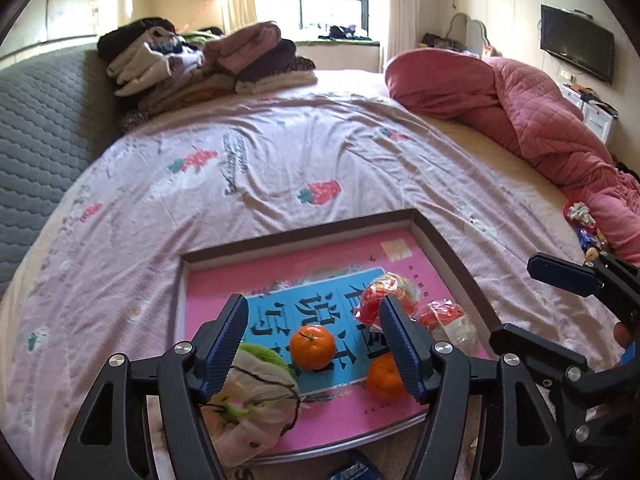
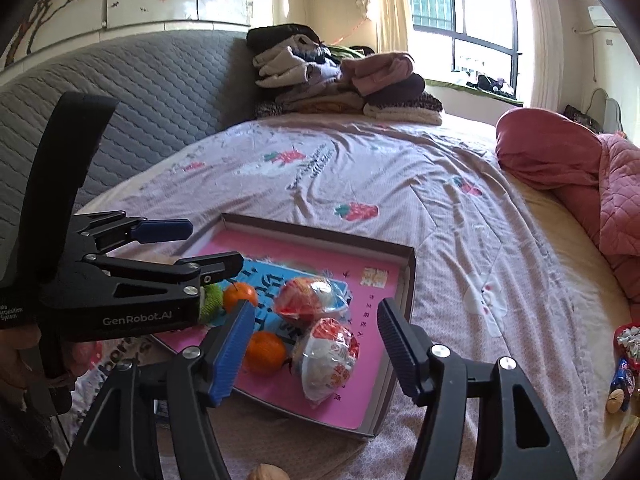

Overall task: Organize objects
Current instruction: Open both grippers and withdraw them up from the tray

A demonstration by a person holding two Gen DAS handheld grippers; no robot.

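Observation:
A shallow brown box (image 1: 304, 236) lies on the bed with a pink book flat inside it. On the book sit two oranges (image 1: 312, 346) (image 1: 386, 376), two red-and-white wrapped snacks (image 2: 310, 298) (image 2: 330, 356) and a green-and-white cloth bundle (image 1: 252, 392). My left gripper (image 1: 312, 304) hovers open above the near orange, its blue pads touching nothing. My right gripper (image 2: 316, 312) hangs open over the snacks, also holding nothing. Each gripper shows in the other's view: the right gripper (image 1: 514, 300) at the box's right, the left gripper (image 2: 214, 244) at its left.
The bed carries a strawberry-print sheet (image 1: 280, 152), a stack of folded clothes (image 1: 208, 60) by the grey headboard (image 2: 140, 96) and a rolled pink quilt (image 1: 500, 96) on the right. Loose wrapped sweets (image 2: 624, 360) lie right of the box; a walnut (image 2: 268, 474) lies near its front.

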